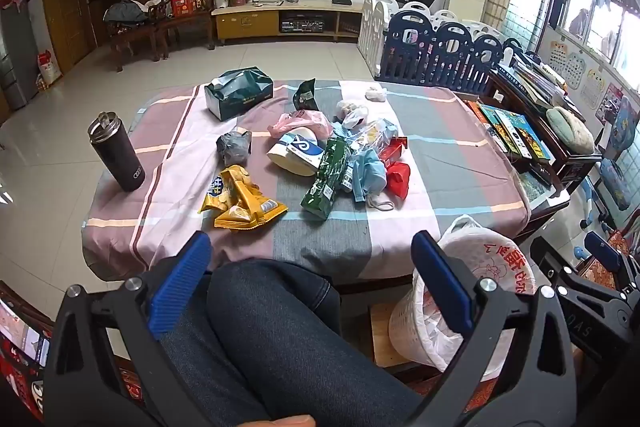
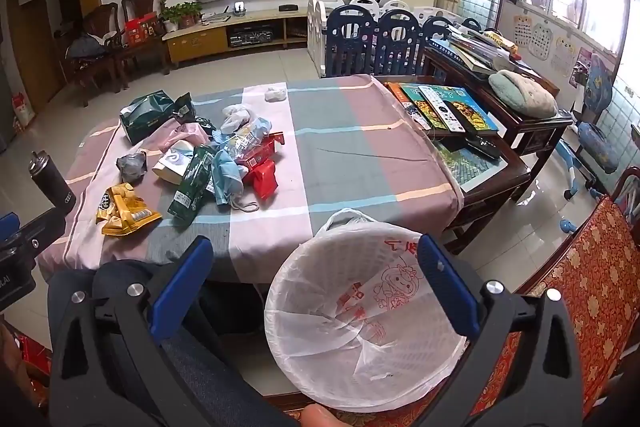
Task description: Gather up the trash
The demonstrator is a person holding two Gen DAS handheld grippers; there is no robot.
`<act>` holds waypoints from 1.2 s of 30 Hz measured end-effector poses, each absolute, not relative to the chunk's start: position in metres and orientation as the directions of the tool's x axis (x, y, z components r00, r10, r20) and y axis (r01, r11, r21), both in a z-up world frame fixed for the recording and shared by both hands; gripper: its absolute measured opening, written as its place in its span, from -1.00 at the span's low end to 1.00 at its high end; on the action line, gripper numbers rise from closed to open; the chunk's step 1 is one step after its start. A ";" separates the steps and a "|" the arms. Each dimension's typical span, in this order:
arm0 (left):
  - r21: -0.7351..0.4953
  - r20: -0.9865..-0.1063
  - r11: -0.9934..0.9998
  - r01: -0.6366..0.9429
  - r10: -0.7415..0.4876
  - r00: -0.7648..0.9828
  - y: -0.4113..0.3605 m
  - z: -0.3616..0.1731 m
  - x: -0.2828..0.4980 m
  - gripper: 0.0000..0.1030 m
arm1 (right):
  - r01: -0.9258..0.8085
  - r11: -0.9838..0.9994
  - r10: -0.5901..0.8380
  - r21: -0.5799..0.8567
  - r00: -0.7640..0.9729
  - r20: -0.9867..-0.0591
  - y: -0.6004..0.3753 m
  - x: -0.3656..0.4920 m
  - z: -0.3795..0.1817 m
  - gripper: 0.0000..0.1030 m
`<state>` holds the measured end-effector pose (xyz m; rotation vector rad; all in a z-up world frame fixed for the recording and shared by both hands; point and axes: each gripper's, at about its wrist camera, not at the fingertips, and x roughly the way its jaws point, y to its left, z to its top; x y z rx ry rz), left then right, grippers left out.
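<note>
Starting the collection looks like the step in hand, judging by the layout: nothing is held, and the white plastic-lined wastebasket looks empty apart from its liner.

Going left to right, a dark steel tumbler stands at the left edge of the table, which is draped in a pink, grey and white striped cloth. Near it lie a yellow crumpled snack bag and a grey scrunched wrapper. Next comes the main heap: a white and blue paper cup, a green foil packet, a light blue face mask and a red wrapper. A dark green tissue box sits behind them, probably not trash.

The left hand-held gripper hangs over the person's denim-clad lap with its blue pads spread wide and empty; the yellow bag is the nearest piece, ahead and slightly left, still apart from the pads. The right hand-held gripper is likewise wide apart and empty, hovering above the wastebasket, which stands just off the table's near right corner. The heap lies ahead to its left.

The next move probably calls for reaching forward over the table edge, closing on one light, crinkly piece, and carrying it right to the basket.
</note>
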<state>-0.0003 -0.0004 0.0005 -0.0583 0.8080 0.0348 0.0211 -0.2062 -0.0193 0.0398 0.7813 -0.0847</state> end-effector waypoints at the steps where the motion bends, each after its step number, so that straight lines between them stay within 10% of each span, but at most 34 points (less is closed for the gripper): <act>1: -0.039 -0.724 0.998 -0.053 0.009 0.690 0.000 0.000 0.000 0.94 | 0.092 0.996 -0.061 0.005 0.705 -0.706 -0.207 0.022 -0.019 0.94; 36: -0.036 -0.734 0.998 -0.057 0.012 0.679 0.002 -0.007 0.002 0.94 | 0.132 0.990 -0.055 0.045 0.669 -0.741 -0.213 0.029 -0.028 0.94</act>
